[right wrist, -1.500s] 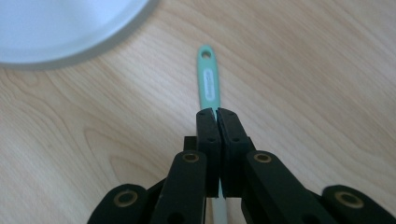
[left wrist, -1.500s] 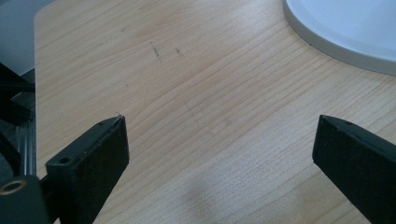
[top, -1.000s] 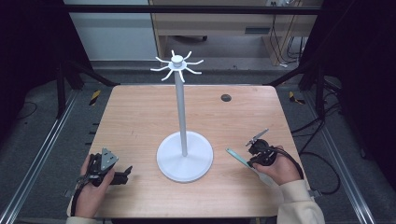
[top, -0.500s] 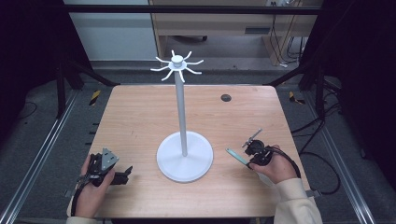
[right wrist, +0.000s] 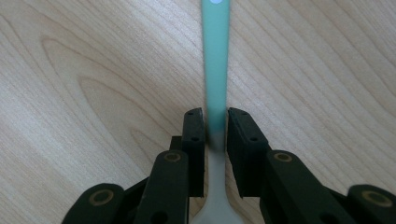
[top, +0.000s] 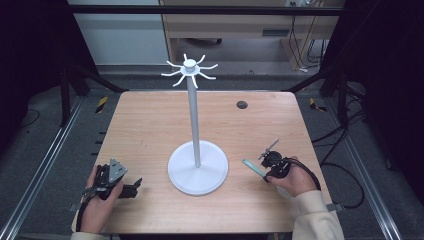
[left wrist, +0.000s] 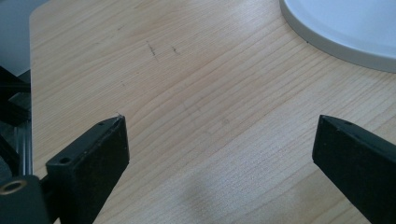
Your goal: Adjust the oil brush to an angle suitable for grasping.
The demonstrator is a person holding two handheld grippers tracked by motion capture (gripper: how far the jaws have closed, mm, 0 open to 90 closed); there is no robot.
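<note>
Pale green handle clamped in my right gripper (right wrist: 215,122), low over the wooden table (top: 150,135).

My right jaws pinch the utensil (right wrist: 216,70) on its slim handle; the green end with a small white hole runs forward over the wood, the whitish end widens back under the gripper. In the high view it sits at the table's right side, just beside the white stand (top: 197,167). My left gripper (left wrist: 219,140) is spread wide, holding nothing, resting near the left front edge, close to the stand's round base.
</note>
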